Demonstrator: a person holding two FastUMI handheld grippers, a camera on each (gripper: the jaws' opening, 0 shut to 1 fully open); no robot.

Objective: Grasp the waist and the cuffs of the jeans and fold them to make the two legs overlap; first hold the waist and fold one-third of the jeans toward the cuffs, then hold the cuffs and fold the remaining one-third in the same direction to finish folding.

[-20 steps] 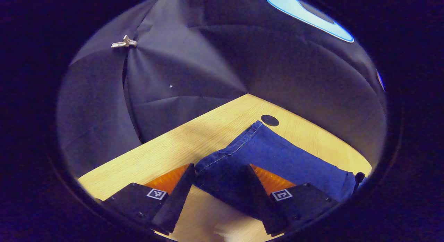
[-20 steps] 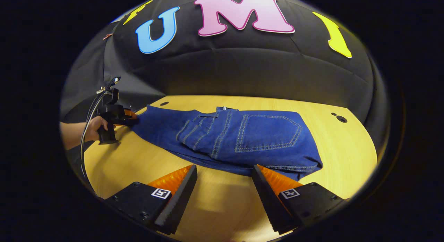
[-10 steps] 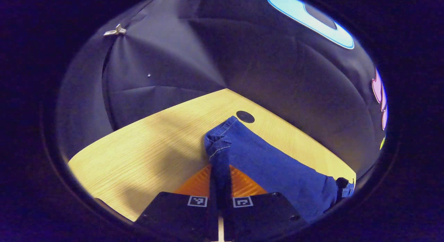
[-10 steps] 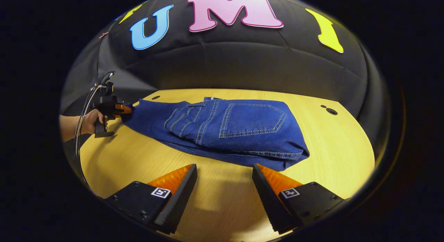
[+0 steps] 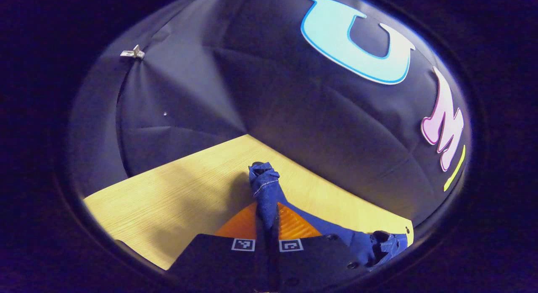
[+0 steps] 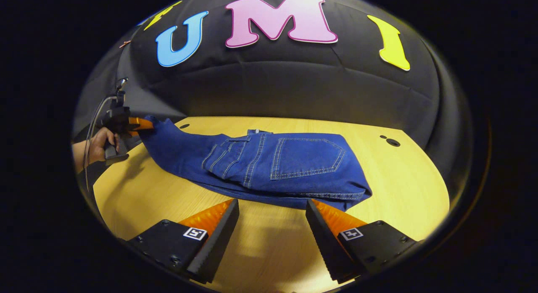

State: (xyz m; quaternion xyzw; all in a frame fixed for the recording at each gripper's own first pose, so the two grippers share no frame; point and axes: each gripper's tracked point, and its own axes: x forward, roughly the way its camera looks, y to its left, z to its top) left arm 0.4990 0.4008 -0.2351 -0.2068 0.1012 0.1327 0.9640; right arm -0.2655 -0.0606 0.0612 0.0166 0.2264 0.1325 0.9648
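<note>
While a hand (image 6: 96, 145) at the far left holds it, the left gripper (image 6: 141, 124) is clenched on the cuffs (image 5: 263, 179), lifting that end off the table (image 6: 403, 175). The jeans (image 6: 269, 164) run rightward across the table, waist third folded over with a back pocket (image 6: 306, 157) on top. Nearest the camera, the right gripper (image 6: 272, 217) hovers with jaws spread, gripping nothing, just before the jeans' near edge

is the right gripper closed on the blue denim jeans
No, the right gripper is open, its fingers apart over the wooden table, just short of the blue denim jeans.
</note>
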